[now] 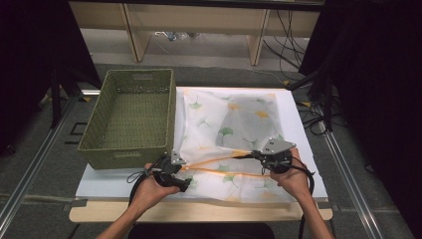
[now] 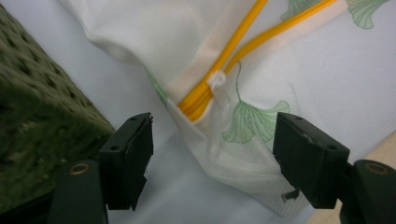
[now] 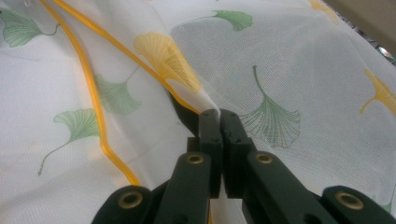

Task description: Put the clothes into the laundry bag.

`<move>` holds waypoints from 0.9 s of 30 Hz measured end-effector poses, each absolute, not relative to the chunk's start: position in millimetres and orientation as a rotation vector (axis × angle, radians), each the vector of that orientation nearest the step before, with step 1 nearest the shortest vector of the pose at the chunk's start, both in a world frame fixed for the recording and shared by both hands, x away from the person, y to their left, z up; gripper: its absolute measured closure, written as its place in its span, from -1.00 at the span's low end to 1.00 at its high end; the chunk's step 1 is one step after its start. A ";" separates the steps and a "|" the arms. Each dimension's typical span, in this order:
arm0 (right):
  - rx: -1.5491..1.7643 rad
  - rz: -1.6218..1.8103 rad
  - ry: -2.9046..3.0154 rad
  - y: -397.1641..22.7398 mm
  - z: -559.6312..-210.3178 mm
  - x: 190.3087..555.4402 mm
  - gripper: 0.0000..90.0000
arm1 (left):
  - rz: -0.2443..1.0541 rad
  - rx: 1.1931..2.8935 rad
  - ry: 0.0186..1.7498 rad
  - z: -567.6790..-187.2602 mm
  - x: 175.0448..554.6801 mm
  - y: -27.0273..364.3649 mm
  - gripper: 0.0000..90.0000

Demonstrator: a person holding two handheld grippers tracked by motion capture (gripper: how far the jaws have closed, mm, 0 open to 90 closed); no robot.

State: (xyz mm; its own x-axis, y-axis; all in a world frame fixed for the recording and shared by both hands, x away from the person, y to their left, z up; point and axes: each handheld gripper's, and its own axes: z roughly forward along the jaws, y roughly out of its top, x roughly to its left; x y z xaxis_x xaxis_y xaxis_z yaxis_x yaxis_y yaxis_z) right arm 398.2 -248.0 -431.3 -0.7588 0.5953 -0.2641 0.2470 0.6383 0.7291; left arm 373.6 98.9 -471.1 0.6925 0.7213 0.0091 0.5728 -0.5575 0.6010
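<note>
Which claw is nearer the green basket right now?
Left. The left claw sits just off the basket's near right corner, open over the bag's zipper end; the right claw pinches the bag farther right.

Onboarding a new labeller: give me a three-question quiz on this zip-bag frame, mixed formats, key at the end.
1. True or false: the right gripper is pinching the mesh bag.
2. What stands left of the bag? A) a green basket B) a metal tray C) a cardboard box
3. Fill in: the left gripper has its jaws ____, with the bag's corner and white zip pull between them.

Key: 1 true; 2 A; 3 open.
</note>
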 end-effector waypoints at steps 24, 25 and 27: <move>0.715 0.843 2.496 -247.4 -456.0 401.2 1.00 | 0.238 2.215 0.891 -464.7 378.9 112.6 0.83; 0.690 0.828 2.505 -247.9 -457.5 402.7 1.00 | 0.218 2.233 0.874 -463.6 378.9 113.5 0.84; 0.695 0.810 2.516 -248.7 -461.5 404.0 1.00 | 0.230 2.230 0.858 -463.1 378.8 113.7 0.86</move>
